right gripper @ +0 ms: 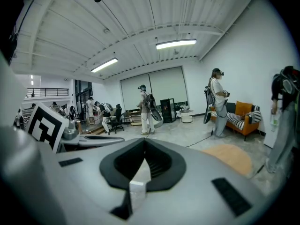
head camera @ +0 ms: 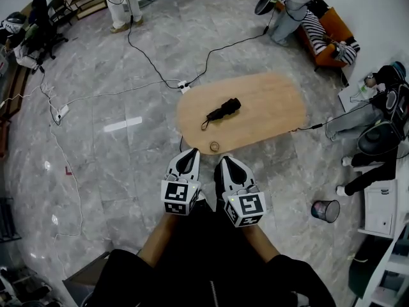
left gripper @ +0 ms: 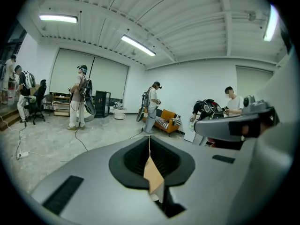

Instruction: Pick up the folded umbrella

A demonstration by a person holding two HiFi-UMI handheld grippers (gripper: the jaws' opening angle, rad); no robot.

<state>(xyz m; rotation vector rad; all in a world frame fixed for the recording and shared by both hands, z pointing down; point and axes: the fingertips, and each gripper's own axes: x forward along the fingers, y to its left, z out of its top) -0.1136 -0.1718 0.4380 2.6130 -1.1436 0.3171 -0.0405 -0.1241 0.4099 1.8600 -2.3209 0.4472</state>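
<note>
A black folded umbrella (head camera: 223, 110) lies on the oval wooden table (head camera: 268, 107), a strap loop hanging toward the table's near left edge. My left gripper (head camera: 188, 155) and right gripper (head camera: 229, 164) are held side by side short of the table's near edge, both pointing toward it. In the left gripper view the left gripper (left gripper: 149, 139) has its jaws together with nothing between them. The right gripper (right gripper: 144, 142) is likewise shut and empty, with the table (right gripper: 229, 156) at lower right. The umbrella shows in neither gripper view.
A small round object (head camera: 215, 147) sits on the table's near edge. Cables (head camera: 153, 62) run over the grey tiled floor. An orange sofa (head camera: 329, 34) stands at the back right, a dark bin (head camera: 325, 210) at right. Several people stand or sit around the room.
</note>
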